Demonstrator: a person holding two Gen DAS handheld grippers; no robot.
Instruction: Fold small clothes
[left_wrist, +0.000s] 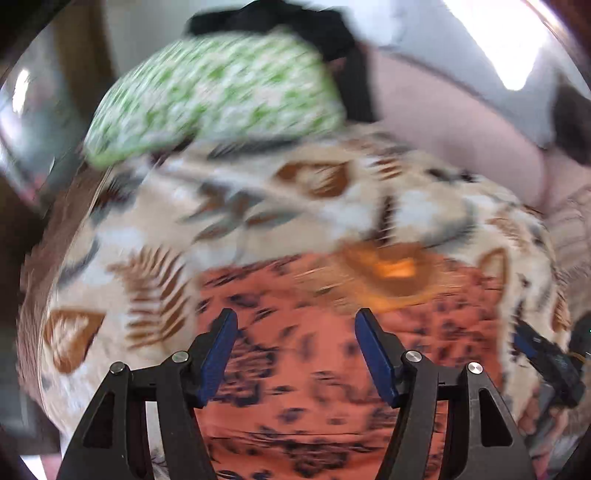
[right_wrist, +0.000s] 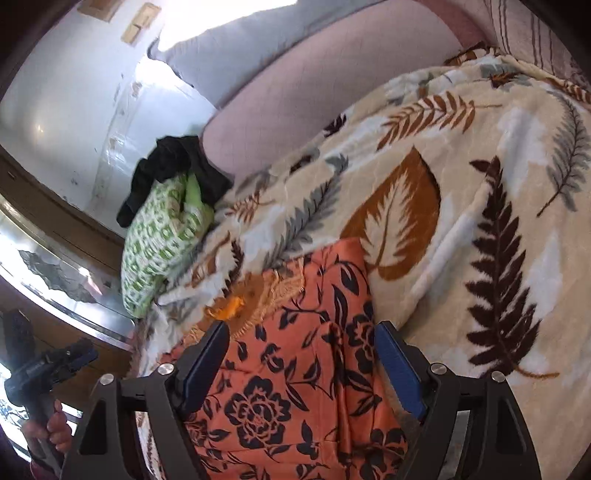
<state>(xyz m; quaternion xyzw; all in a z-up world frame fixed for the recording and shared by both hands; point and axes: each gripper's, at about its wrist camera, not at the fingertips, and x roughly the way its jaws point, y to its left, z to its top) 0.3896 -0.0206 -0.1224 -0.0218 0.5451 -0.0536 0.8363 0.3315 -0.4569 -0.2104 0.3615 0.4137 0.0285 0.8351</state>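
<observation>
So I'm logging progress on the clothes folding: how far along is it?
Early. Done: nothing clearly folded. In hand: the orange floral garment lies on the leaf-print blanket, both grippers open over it, the left gripper and the right gripper gripping nothing. Left: the orange piece itself, plus the green patterned cloth and the black garment bunched at the blanket's far edge.
</observation>
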